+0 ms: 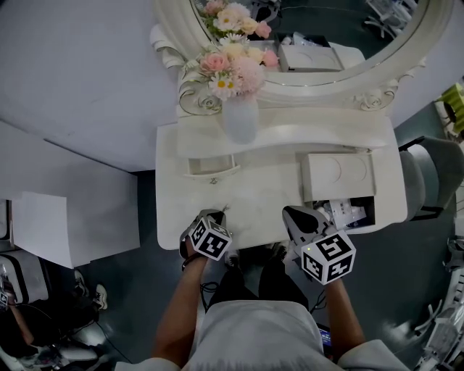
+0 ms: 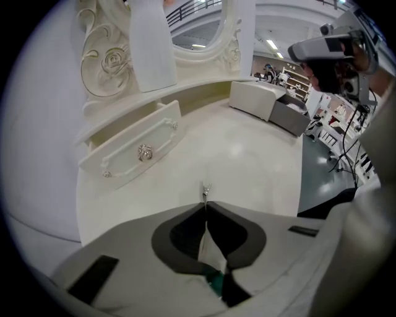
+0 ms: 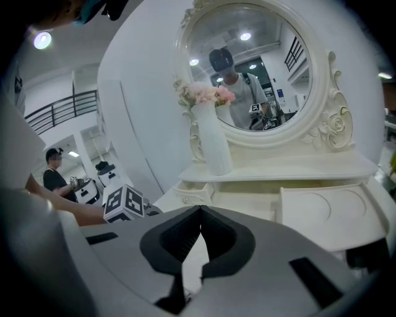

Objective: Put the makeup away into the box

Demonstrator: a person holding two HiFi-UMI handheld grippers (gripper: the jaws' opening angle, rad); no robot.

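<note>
**Left jaws pinch a thin makeup piece at the near edge of the dressing table**

The left gripper (image 1: 216, 214) points steeply down over the front of the white surface (image 1: 261, 192). In the left gripper view its jaws are together at the tips (image 2: 205, 203), clamped on a thin makeup piece (image 2: 205, 189). Only the piece's small silvery end shows, poking out just past the jaw tips and over the bare surface. What kind of makeup piece it is cannot be told.

The right gripper (image 1: 293, 213) hangs to the right, near the front edge. Its jaws (image 3: 199, 208) are closed tip to tip, with nothing between them.

The box (image 1: 354, 214) stands at the right end of the surface, just beyond the right gripper and well apart from the held piece. Its pale lid (image 1: 338, 176) is swung back, and small packets lie inside.

At the back left, a small drawer (image 1: 212, 168) with a metal knob stands pulled out. Behind it, a white vase (image 1: 241, 122) of pink and cream flowers (image 1: 230, 69) stands in front of the oval mirror (image 1: 326, 22).
</note>
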